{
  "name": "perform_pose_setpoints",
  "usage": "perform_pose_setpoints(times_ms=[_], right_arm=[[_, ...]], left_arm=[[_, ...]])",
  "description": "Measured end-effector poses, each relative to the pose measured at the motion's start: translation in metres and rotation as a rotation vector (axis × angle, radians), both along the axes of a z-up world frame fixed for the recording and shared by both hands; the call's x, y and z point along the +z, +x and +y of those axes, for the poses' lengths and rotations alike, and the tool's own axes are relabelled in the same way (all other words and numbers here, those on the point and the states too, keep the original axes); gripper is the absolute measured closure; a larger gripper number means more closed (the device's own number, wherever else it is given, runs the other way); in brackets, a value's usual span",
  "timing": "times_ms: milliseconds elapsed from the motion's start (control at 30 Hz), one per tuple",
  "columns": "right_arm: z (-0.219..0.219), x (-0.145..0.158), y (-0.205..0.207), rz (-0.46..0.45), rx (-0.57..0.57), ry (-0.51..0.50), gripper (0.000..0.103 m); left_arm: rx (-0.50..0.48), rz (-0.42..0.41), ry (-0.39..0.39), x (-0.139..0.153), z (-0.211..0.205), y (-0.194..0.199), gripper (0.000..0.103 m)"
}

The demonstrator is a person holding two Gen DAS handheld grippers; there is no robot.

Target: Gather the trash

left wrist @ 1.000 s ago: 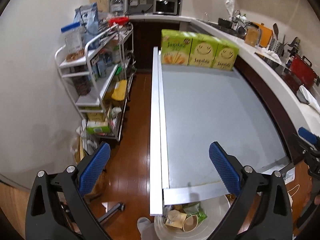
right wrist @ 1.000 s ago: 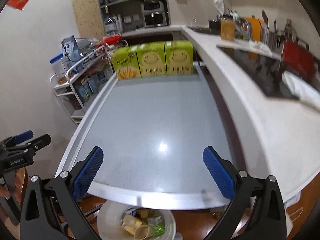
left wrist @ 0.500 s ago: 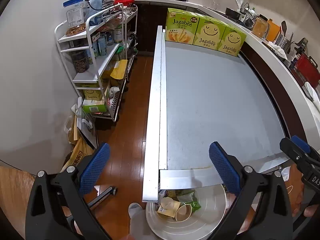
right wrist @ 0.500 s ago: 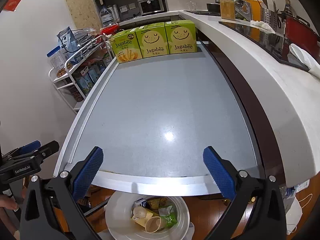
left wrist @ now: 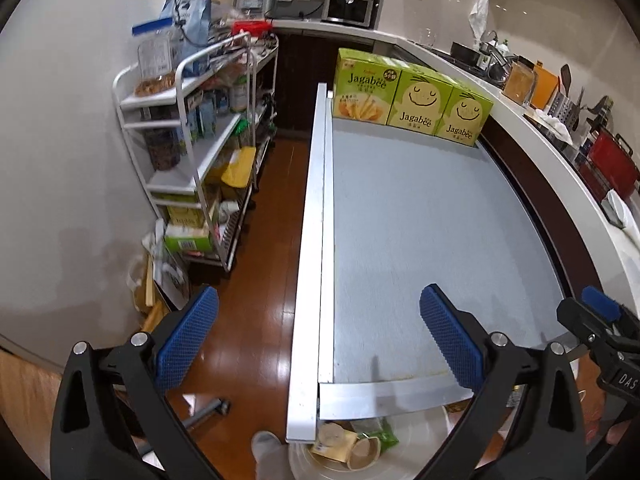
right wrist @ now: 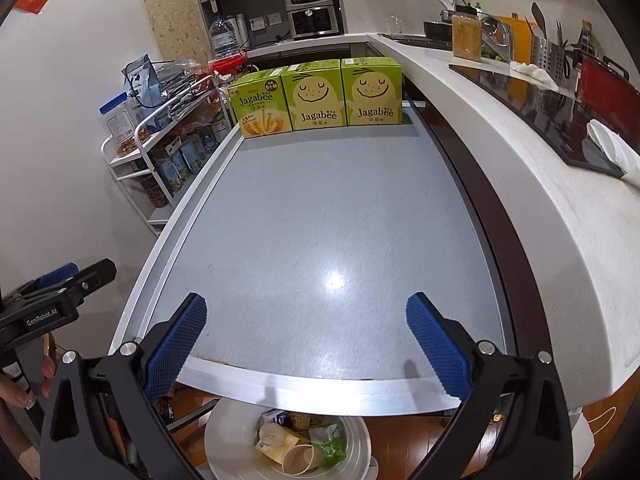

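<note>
A white trash bin [right wrist: 240, 432] stands on the floor under the near edge of the grey table [right wrist: 328, 216]. It holds trash [right wrist: 300, 448]: a paper cup, a green wrapper and a small carton. The bin also shows in the left wrist view [left wrist: 416, 432] with the trash [left wrist: 352, 442] in it. My left gripper [left wrist: 320, 336] is open and empty, above the table's near left corner. My right gripper [right wrist: 306, 340] is open and empty, above the table's near edge. Each gripper shows in the other's view, the right [left wrist: 604, 320] and the left [right wrist: 64, 288].
Three green Jagabee boxes [right wrist: 316, 96] stand in a row at the table's far end. A white wire shelf cart [left wrist: 192, 152] full of goods stands left of the table on the wood floor [left wrist: 256, 280]. A white counter [right wrist: 540, 184] with kitchenware runs along the right.
Both grippers have tilted and shifted slightly above the table's near edge. Both stay open and empty. The trash in the bin has not moved.
</note>
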State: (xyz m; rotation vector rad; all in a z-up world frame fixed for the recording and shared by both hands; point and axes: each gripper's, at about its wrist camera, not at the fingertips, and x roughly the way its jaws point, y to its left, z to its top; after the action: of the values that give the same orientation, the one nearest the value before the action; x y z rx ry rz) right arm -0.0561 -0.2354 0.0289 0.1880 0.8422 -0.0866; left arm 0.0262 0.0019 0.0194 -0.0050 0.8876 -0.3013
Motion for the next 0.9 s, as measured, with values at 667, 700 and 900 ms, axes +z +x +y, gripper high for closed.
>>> perform_pose_setpoints(times_ms=[667, 700, 900], right_arm=[[-0.003, 0.012, 0.015, -0.038, -0.005, -0.001, 0.005], [-0.003, 0.013, 0.016, -0.041, -0.005, -0.001, 0.005], [-0.004, 0.015, 0.020, -0.042, 0.001, 0.004, 0.005]], left_arm=[[0.024, -0.057, 0.068, 0.014, -0.006, 0.009, 0.002], [0.020, -0.057, 0.058, 0.015, -0.006, 0.010, 0.002], [0.029, -0.060, 0.043, 0.017, -0.004, 0.012, 0.002]])
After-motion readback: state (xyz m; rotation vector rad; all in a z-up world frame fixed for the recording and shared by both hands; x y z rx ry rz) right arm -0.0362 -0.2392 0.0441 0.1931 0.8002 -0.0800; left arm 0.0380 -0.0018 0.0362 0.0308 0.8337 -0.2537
